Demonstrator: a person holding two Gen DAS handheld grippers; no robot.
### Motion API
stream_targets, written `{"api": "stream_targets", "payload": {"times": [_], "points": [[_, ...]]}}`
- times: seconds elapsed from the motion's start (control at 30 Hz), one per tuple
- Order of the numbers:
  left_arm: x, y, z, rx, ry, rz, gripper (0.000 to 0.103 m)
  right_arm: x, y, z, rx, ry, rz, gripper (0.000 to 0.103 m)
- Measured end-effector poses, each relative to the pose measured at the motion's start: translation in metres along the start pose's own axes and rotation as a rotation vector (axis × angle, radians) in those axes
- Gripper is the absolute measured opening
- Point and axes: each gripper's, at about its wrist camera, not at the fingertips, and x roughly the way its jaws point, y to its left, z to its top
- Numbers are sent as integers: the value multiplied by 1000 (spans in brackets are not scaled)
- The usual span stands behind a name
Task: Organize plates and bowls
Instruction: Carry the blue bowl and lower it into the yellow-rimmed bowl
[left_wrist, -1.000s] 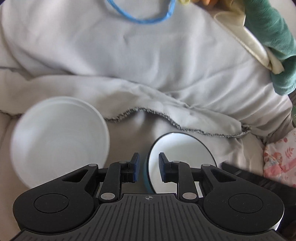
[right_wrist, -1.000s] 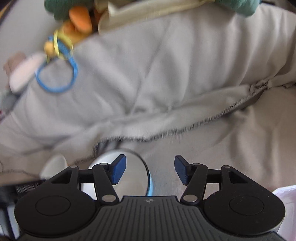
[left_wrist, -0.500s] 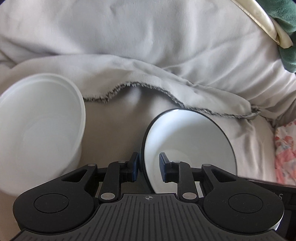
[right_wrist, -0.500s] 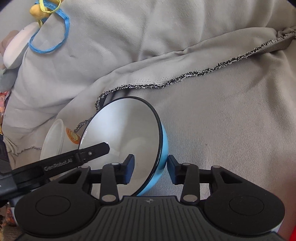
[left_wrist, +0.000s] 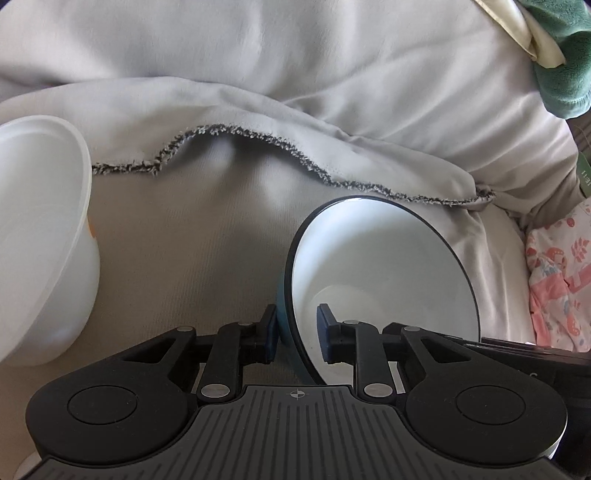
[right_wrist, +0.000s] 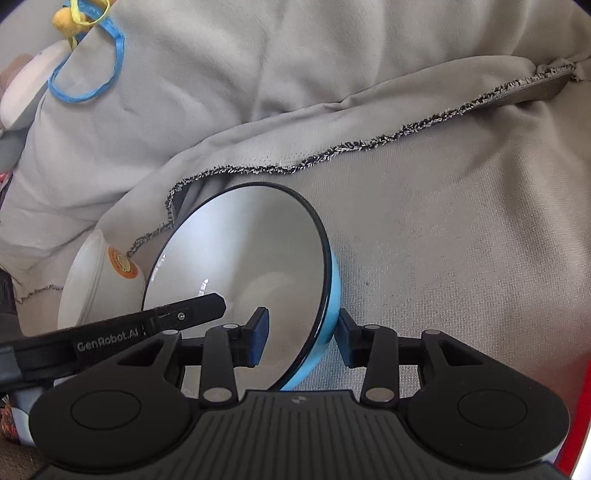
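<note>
**Two grippers on one blue bowl**

The round blue bowl with a glossy white inside and a thin dark rim sits tipped on the soft grey blanket with the frayed dark edge, and everything else is best placed from it. The left gripper straddles its rim on one side, one blue pad against the outer wall and the other inside the bowl; its fingers stand narrow and look closed on the wall, though a sliver of gap on the inner side makes the contact hard to swear to. From the other camera, the right gripper straddles the opposite stretch of rim, set wider, its outer pad at the blue wall and its inner pad just clear of the white glaze. I cannot tell whether it is gripping yet.

Just beside the blue bowl, on its left-gripper side, a translucent white plastic bowl with an orange sticker lies tilted too.

The blue bowl looks like glazed ceramic or enamel: stiff, fairly heavy, slick, and liable to chip. A pinch across the rim is the only real hold; take it deep, since a shallow bite on glaze could slip. The blanket gives underneath, so the bowl may rock.
</note>
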Motion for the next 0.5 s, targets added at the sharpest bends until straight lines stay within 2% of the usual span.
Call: {"api": "stream_targets", "payload": {"times": [0.2, 0.27, 0.33, 0.5], "points": [[-5, -16, -4, 58, 9, 44, 26, -4, -2, 2, 18, -33, 23, 40], [-7, -24, -6, 85, 4, 28, 31, -12, -1, 4, -4, -74, 10, 40], [-4, -27, -8, 96, 4, 9, 29, -15, -2, 7, -20, -99, -20, 40], [5, -29, -12, 127, -11, 50, 25, -6, -14, 7, 23, -60, -25, 40]]}}
